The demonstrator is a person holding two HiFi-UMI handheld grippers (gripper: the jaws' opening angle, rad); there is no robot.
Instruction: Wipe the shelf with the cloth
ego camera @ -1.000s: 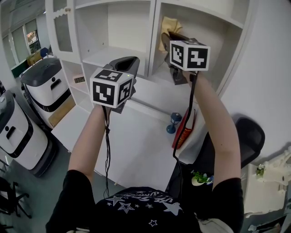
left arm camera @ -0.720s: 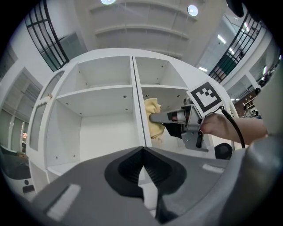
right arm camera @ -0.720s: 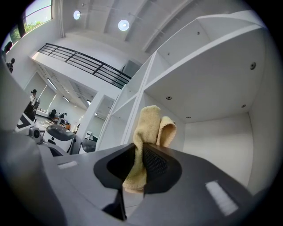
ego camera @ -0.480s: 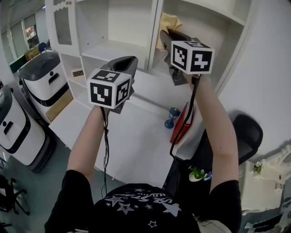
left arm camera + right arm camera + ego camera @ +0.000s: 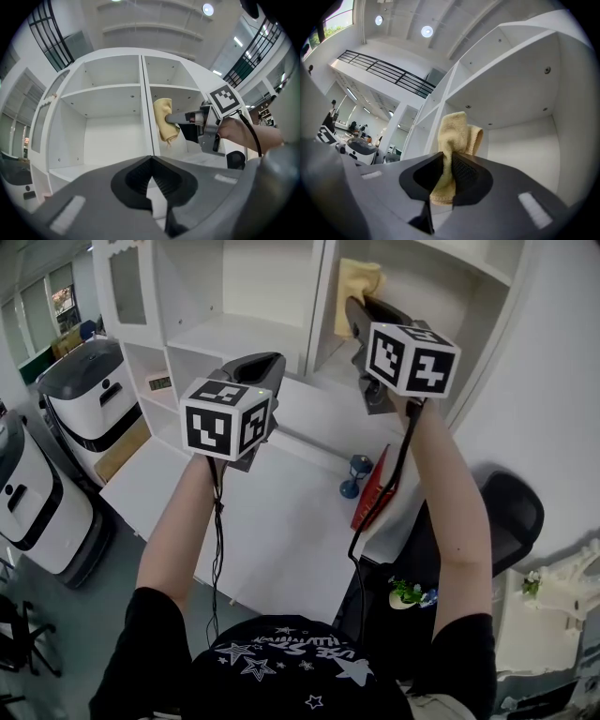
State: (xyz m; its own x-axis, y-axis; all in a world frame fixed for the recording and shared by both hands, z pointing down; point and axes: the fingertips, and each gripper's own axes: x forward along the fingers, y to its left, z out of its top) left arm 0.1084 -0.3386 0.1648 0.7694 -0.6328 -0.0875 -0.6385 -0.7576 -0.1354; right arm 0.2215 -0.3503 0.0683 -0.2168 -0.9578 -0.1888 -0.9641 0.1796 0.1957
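The right hand-held gripper (image 5: 354,307) is raised into the right-hand compartment of the white shelf unit (image 5: 234,334), and its jaws are clamped tight on a yellow cloth (image 5: 357,280). In the right gripper view the cloth (image 5: 454,133) is pinched between the ribbed pads, with a folded bunch standing above the jaws and a short tail hanging below them. It sits below the upper shelf board and just beside the vertical divider; whether it touches the divider cannot be told. The left gripper view shows the same cloth (image 5: 162,117) from the side, hanging at the tip of the right hand-held gripper (image 5: 174,118), to the right of the divider. The left hand-held gripper (image 5: 151,164) has its jaws pressed together with nothing between them. In the head view it is held lower and in front of the left compartment (image 5: 261,367), above the white tabletop (image 5: 281,531). On the tabletop, near its right edge, a red book (image 5: 374,491) stands tilted, with a small blue hourglass-shaped object (image 5: 352,482) just beside it.
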